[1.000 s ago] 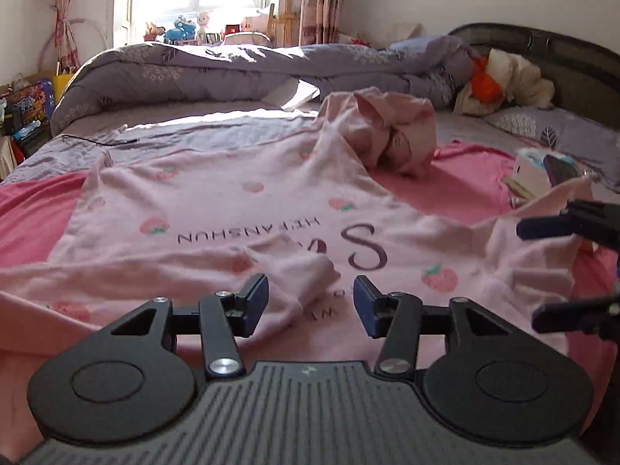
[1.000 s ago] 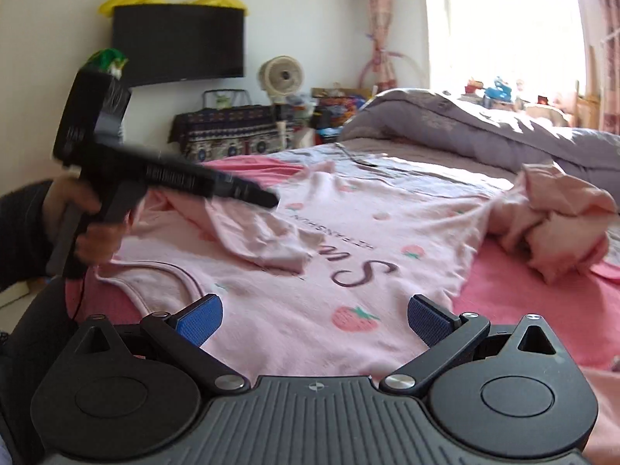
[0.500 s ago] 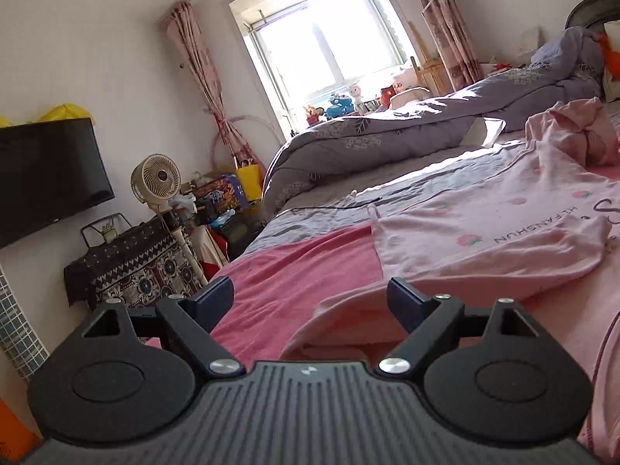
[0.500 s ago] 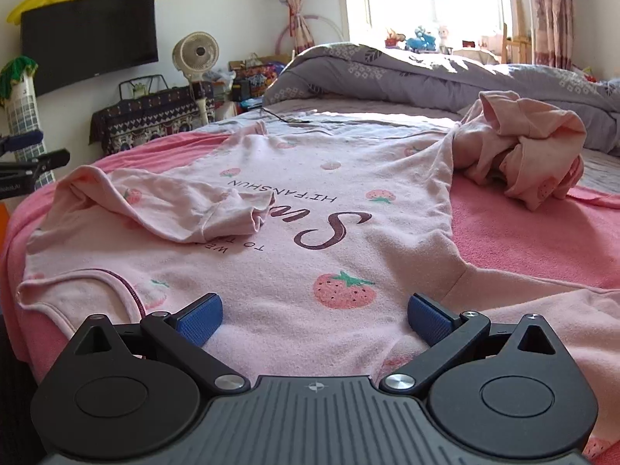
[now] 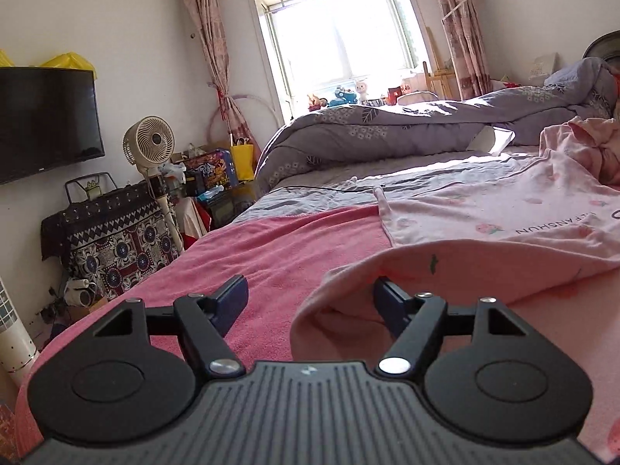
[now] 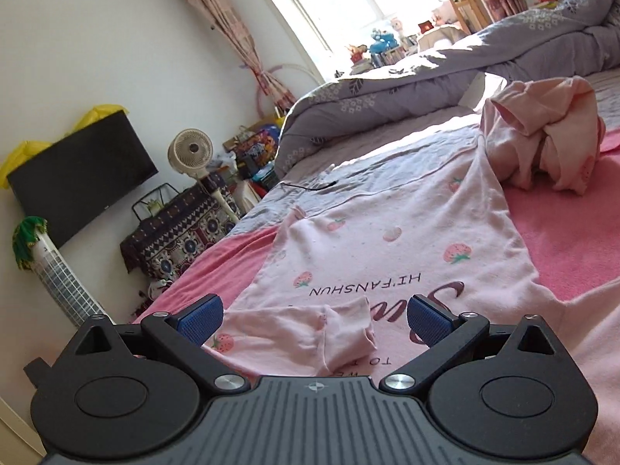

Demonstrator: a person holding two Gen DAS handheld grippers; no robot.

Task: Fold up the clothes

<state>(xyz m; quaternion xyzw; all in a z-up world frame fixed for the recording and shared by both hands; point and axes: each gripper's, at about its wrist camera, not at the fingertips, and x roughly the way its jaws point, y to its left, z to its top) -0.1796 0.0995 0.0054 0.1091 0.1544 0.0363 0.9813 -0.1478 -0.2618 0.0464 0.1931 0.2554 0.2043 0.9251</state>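
Rumpled soft pink cotton shirt (image 6: 407, 240)

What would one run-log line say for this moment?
task: fold clothes | pink shirt: spread on bed | left gripper: closing, sleeve edge between | right gripper: open

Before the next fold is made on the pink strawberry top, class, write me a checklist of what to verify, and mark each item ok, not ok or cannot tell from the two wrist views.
1. Pink top lies spread on the pink blanket: ok for the body.
2. Near sleeve already folded in over the chest: ok.
3. Far sleeve flattened: not ok, it is bunched in a heap.
4. Left gripper has cloth to take: ok; the jaws are closing, a fold of fabric is by the right-side finger, and the pads are not yet pressing it.
5. Right gripper free: ok, jaws open, holding nothing.
6. Hem edge straight: cannot tell.
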